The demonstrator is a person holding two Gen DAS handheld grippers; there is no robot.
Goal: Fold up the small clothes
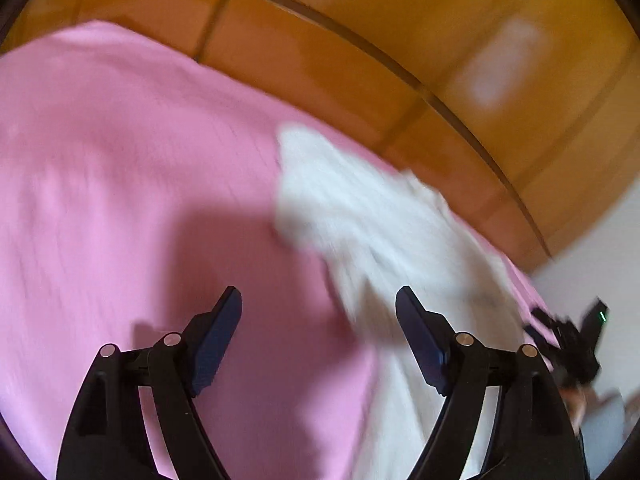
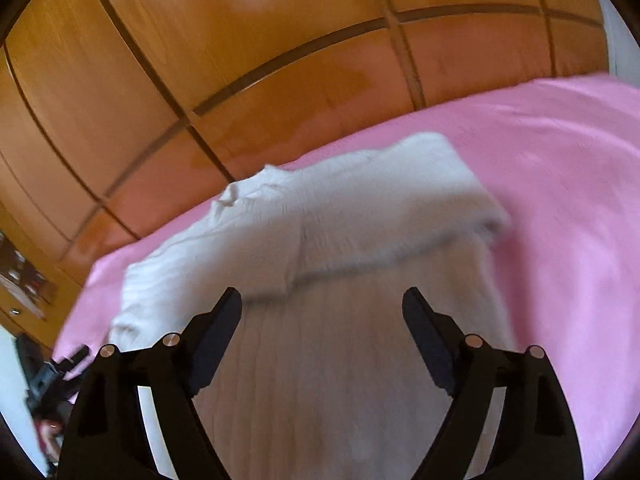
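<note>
Pink bedspread (image 1: 120,152) across most of both views, wooden wardrobe panels (image 1: 400,40) behind it. White knitted sweater (image 2: 340,340) lying flat on the bedspread, ribbed body toward the camera in the right wrist view, 1 sleeve folded across the upper part like a band, its edge running just past the fingertips. Right gripper (image 2: 322,300) hovering above the sweater's body, jaws spread wide, nothing between the 2 pads, no cloth pinched. In the left wrist view, same sweater (image 1: 380,232) stretching along the right side of the bedspread, blurred by motion. Left gripper (image 1: 319,298) spread wide too, empty; left finger over bare pink, right finger over the sweater's edge, contact impossible to tell through the blur. Other gripper seen small and dark at the right edge of the left view, at the bed's side, with part of a hand (image 1: 576,400) below it.
</note>
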